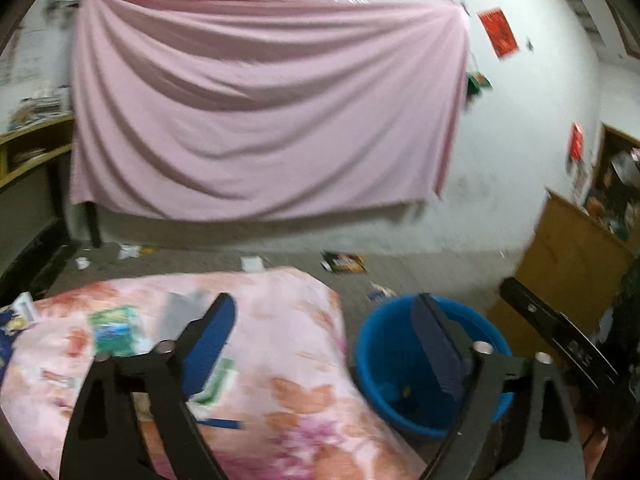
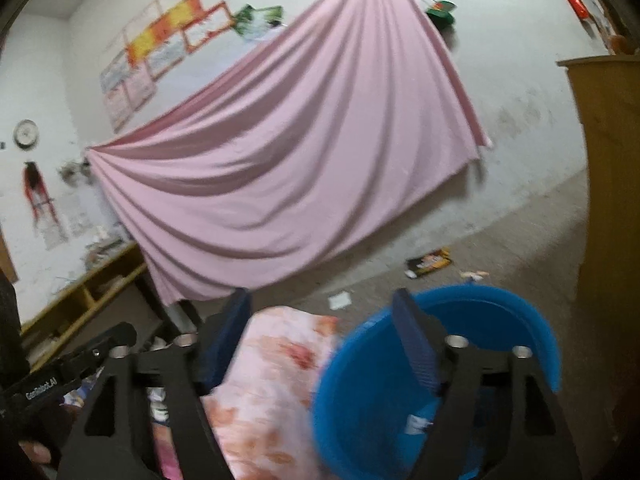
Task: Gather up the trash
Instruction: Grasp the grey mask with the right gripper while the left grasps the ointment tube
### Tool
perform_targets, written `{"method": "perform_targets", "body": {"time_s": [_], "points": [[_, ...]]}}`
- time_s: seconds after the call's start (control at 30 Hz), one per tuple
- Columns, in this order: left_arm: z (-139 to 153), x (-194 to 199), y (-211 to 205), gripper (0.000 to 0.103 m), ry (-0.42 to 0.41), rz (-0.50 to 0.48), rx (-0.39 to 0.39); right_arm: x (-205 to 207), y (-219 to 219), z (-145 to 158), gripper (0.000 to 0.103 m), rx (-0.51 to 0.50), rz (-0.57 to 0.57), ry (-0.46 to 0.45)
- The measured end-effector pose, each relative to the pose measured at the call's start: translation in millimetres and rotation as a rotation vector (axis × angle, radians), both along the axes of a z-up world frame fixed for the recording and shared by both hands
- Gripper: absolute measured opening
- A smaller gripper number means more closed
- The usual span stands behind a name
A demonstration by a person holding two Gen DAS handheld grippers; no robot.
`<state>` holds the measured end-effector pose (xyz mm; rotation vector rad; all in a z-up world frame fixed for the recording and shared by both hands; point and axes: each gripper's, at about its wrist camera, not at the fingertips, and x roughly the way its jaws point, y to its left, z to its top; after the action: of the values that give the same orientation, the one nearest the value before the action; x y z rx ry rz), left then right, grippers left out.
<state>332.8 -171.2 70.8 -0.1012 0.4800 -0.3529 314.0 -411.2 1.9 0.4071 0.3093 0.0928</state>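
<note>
Both my left tongs and right tongs stand apart, empty, above the floral-covered tabletop beside the blue bucket; wrappers lie there.

The right gripper hangs with its blue-padded fingers spread wide and nothing between them, one finger over a worktop under a pink floral cloth, the other over the blue bucket beside it. A pink sheet drapes the wall behind, and a dark wrapper and white scraps lie on the floor.
</note>
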Motion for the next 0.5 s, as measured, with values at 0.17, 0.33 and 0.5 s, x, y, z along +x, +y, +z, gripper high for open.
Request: {"method": "perform_targets", "body": {"time_s": [0.17,0.33,0.5], "points": [[14,-20,54,0.101,-0.098,0.121,-0.042,1,30,12,0.101,0.028,0.077,-0.080],[17,-34,97,0.101,-0.175,0.210,-0.007,-1,63,21,0.103,0.022,0.138,-0.158],[15,-50,139,0.101,-0.218,0.306,-0.011,2,97,24,0.103,-0.012,0.184,-0.173]]}}
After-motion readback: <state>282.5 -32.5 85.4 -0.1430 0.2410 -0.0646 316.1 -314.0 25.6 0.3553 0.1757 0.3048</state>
